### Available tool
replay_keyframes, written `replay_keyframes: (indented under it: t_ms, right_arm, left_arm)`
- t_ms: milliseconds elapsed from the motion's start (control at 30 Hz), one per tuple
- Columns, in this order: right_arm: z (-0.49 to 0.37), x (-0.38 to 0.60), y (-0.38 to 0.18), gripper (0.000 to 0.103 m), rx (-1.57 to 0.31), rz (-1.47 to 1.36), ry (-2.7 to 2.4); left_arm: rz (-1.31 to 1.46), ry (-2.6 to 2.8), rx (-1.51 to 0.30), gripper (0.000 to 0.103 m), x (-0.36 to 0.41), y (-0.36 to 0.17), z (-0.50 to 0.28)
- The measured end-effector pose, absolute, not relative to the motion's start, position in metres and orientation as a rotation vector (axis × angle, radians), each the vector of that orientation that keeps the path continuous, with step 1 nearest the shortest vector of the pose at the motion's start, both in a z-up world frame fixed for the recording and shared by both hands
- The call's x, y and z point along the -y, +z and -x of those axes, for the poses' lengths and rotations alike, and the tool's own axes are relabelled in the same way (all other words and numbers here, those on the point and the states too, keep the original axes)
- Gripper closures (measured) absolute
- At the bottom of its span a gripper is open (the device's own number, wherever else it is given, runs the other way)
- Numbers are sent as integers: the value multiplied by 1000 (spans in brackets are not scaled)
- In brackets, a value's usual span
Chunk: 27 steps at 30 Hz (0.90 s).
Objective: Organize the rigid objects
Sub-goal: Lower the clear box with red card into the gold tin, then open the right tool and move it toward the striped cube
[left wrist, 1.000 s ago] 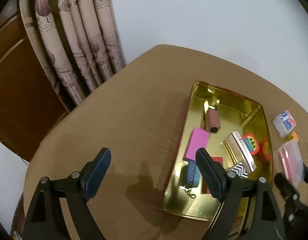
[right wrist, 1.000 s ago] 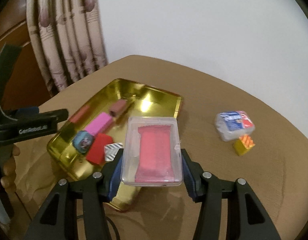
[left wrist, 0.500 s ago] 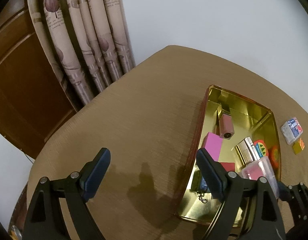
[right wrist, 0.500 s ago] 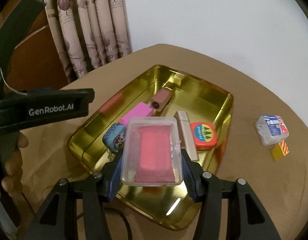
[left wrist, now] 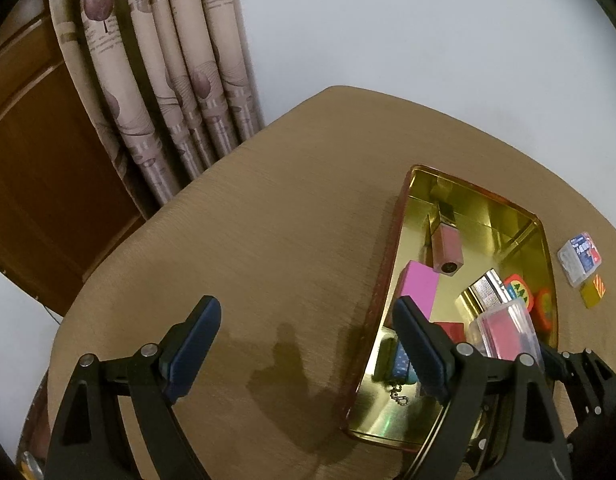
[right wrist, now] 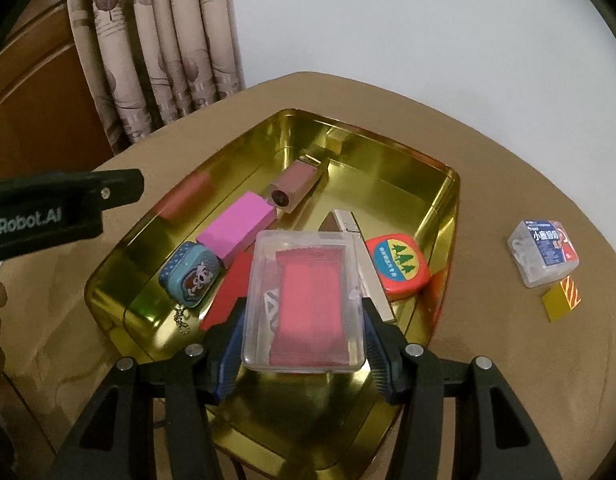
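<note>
brown table [right wrist: 488, 152], gold tray [right wrist: 388, 148], clear box [right wrist: 542, 254], yellow block [right wrist: 560, 300]

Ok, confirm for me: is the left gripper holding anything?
No. The left gripper is wide open above the bare table, with nothing between its fingers.

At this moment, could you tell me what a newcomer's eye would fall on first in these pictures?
The gold tray in the middle of the brown table stands out, holding small bright things. The right gripper holds a clear box with a red packet inside, low over the tray's near end. The left gripper hangs open over bare table left of the tray.
</note>
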State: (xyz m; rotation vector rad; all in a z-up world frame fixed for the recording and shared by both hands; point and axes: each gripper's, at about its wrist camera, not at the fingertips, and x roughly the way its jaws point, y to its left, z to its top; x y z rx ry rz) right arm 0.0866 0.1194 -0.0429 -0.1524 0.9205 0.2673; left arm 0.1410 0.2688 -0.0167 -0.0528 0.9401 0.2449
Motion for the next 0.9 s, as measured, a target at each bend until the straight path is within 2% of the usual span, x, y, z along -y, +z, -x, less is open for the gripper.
replay_keyframes:
  t_ms: [367, 900]
  right_arm:
    - [-89, -114, -41, 48, -949, 135, 256]
    - [-72, -84, -9, 47, -890, 60, 251]
  left_arm:
    - [47, 236, -941, 17, -265, -17, -141]
    - [22, 227, -940, 17, -258, -17, -139]
